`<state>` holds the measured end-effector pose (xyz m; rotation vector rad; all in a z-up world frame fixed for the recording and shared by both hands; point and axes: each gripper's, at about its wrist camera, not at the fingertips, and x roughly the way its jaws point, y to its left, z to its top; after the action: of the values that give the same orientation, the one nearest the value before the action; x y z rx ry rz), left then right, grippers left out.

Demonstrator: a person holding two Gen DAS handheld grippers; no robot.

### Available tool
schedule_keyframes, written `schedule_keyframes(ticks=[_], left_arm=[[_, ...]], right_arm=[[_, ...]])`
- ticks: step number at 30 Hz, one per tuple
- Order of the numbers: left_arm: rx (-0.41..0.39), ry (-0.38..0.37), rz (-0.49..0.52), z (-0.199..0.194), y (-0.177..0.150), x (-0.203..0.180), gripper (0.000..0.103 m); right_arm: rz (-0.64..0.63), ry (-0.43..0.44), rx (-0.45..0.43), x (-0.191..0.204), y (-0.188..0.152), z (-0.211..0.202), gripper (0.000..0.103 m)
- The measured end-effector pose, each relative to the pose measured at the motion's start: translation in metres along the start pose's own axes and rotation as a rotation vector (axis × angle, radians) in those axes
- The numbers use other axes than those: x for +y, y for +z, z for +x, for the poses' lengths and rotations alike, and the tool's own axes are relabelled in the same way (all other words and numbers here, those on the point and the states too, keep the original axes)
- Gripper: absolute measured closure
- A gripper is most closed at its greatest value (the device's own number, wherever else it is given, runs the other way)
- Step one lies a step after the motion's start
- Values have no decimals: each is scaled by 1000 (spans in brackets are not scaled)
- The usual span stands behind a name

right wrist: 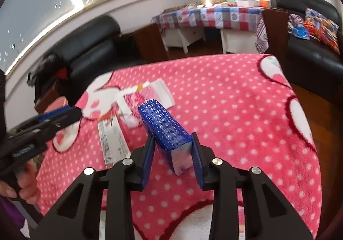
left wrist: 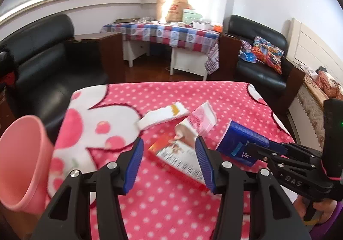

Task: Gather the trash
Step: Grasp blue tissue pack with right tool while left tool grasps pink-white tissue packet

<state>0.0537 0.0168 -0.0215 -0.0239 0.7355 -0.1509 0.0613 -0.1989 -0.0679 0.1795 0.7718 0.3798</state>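
The right gripper is clamping the blue box — both blue pads are pressing on its sides near the torn, pale end, and the rest of the box is sticking out ahead of the jaws over the pink dotted blanket. In the left wrist view the same blue box is showing to the right of the left jaws, with the right gripper closed on it.

The left gripper is standing with its jaws fairly wide and holding nothing. The orange and white carton is lying flat on the blanket between and just ahead of the pads, apart from both. Beyond the jaws, the pink and white packet and the white wrapper are lying near each other. Far to the left of the jaws, the pink bin is showing its open rim at the blanket's edge.

A hand is gripping the left gripper's handle.
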Motion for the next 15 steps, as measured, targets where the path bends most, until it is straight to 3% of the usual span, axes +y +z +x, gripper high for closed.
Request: schedule_keyframes(ticks=[5, 13, 15], left_arm=[[48, -47, 19, 31, 14, -12, 54], [89, -54, 42, 68, 20, -18, 54], [97, -50, 49, 74, 20, -19, 58]], right_arm=[[93, 10, -51, -19, 0, -8, 69], [199, 39, -57, -39, -1, -4, 69], [206, 41, -62, -41, -1, -5, 69]])
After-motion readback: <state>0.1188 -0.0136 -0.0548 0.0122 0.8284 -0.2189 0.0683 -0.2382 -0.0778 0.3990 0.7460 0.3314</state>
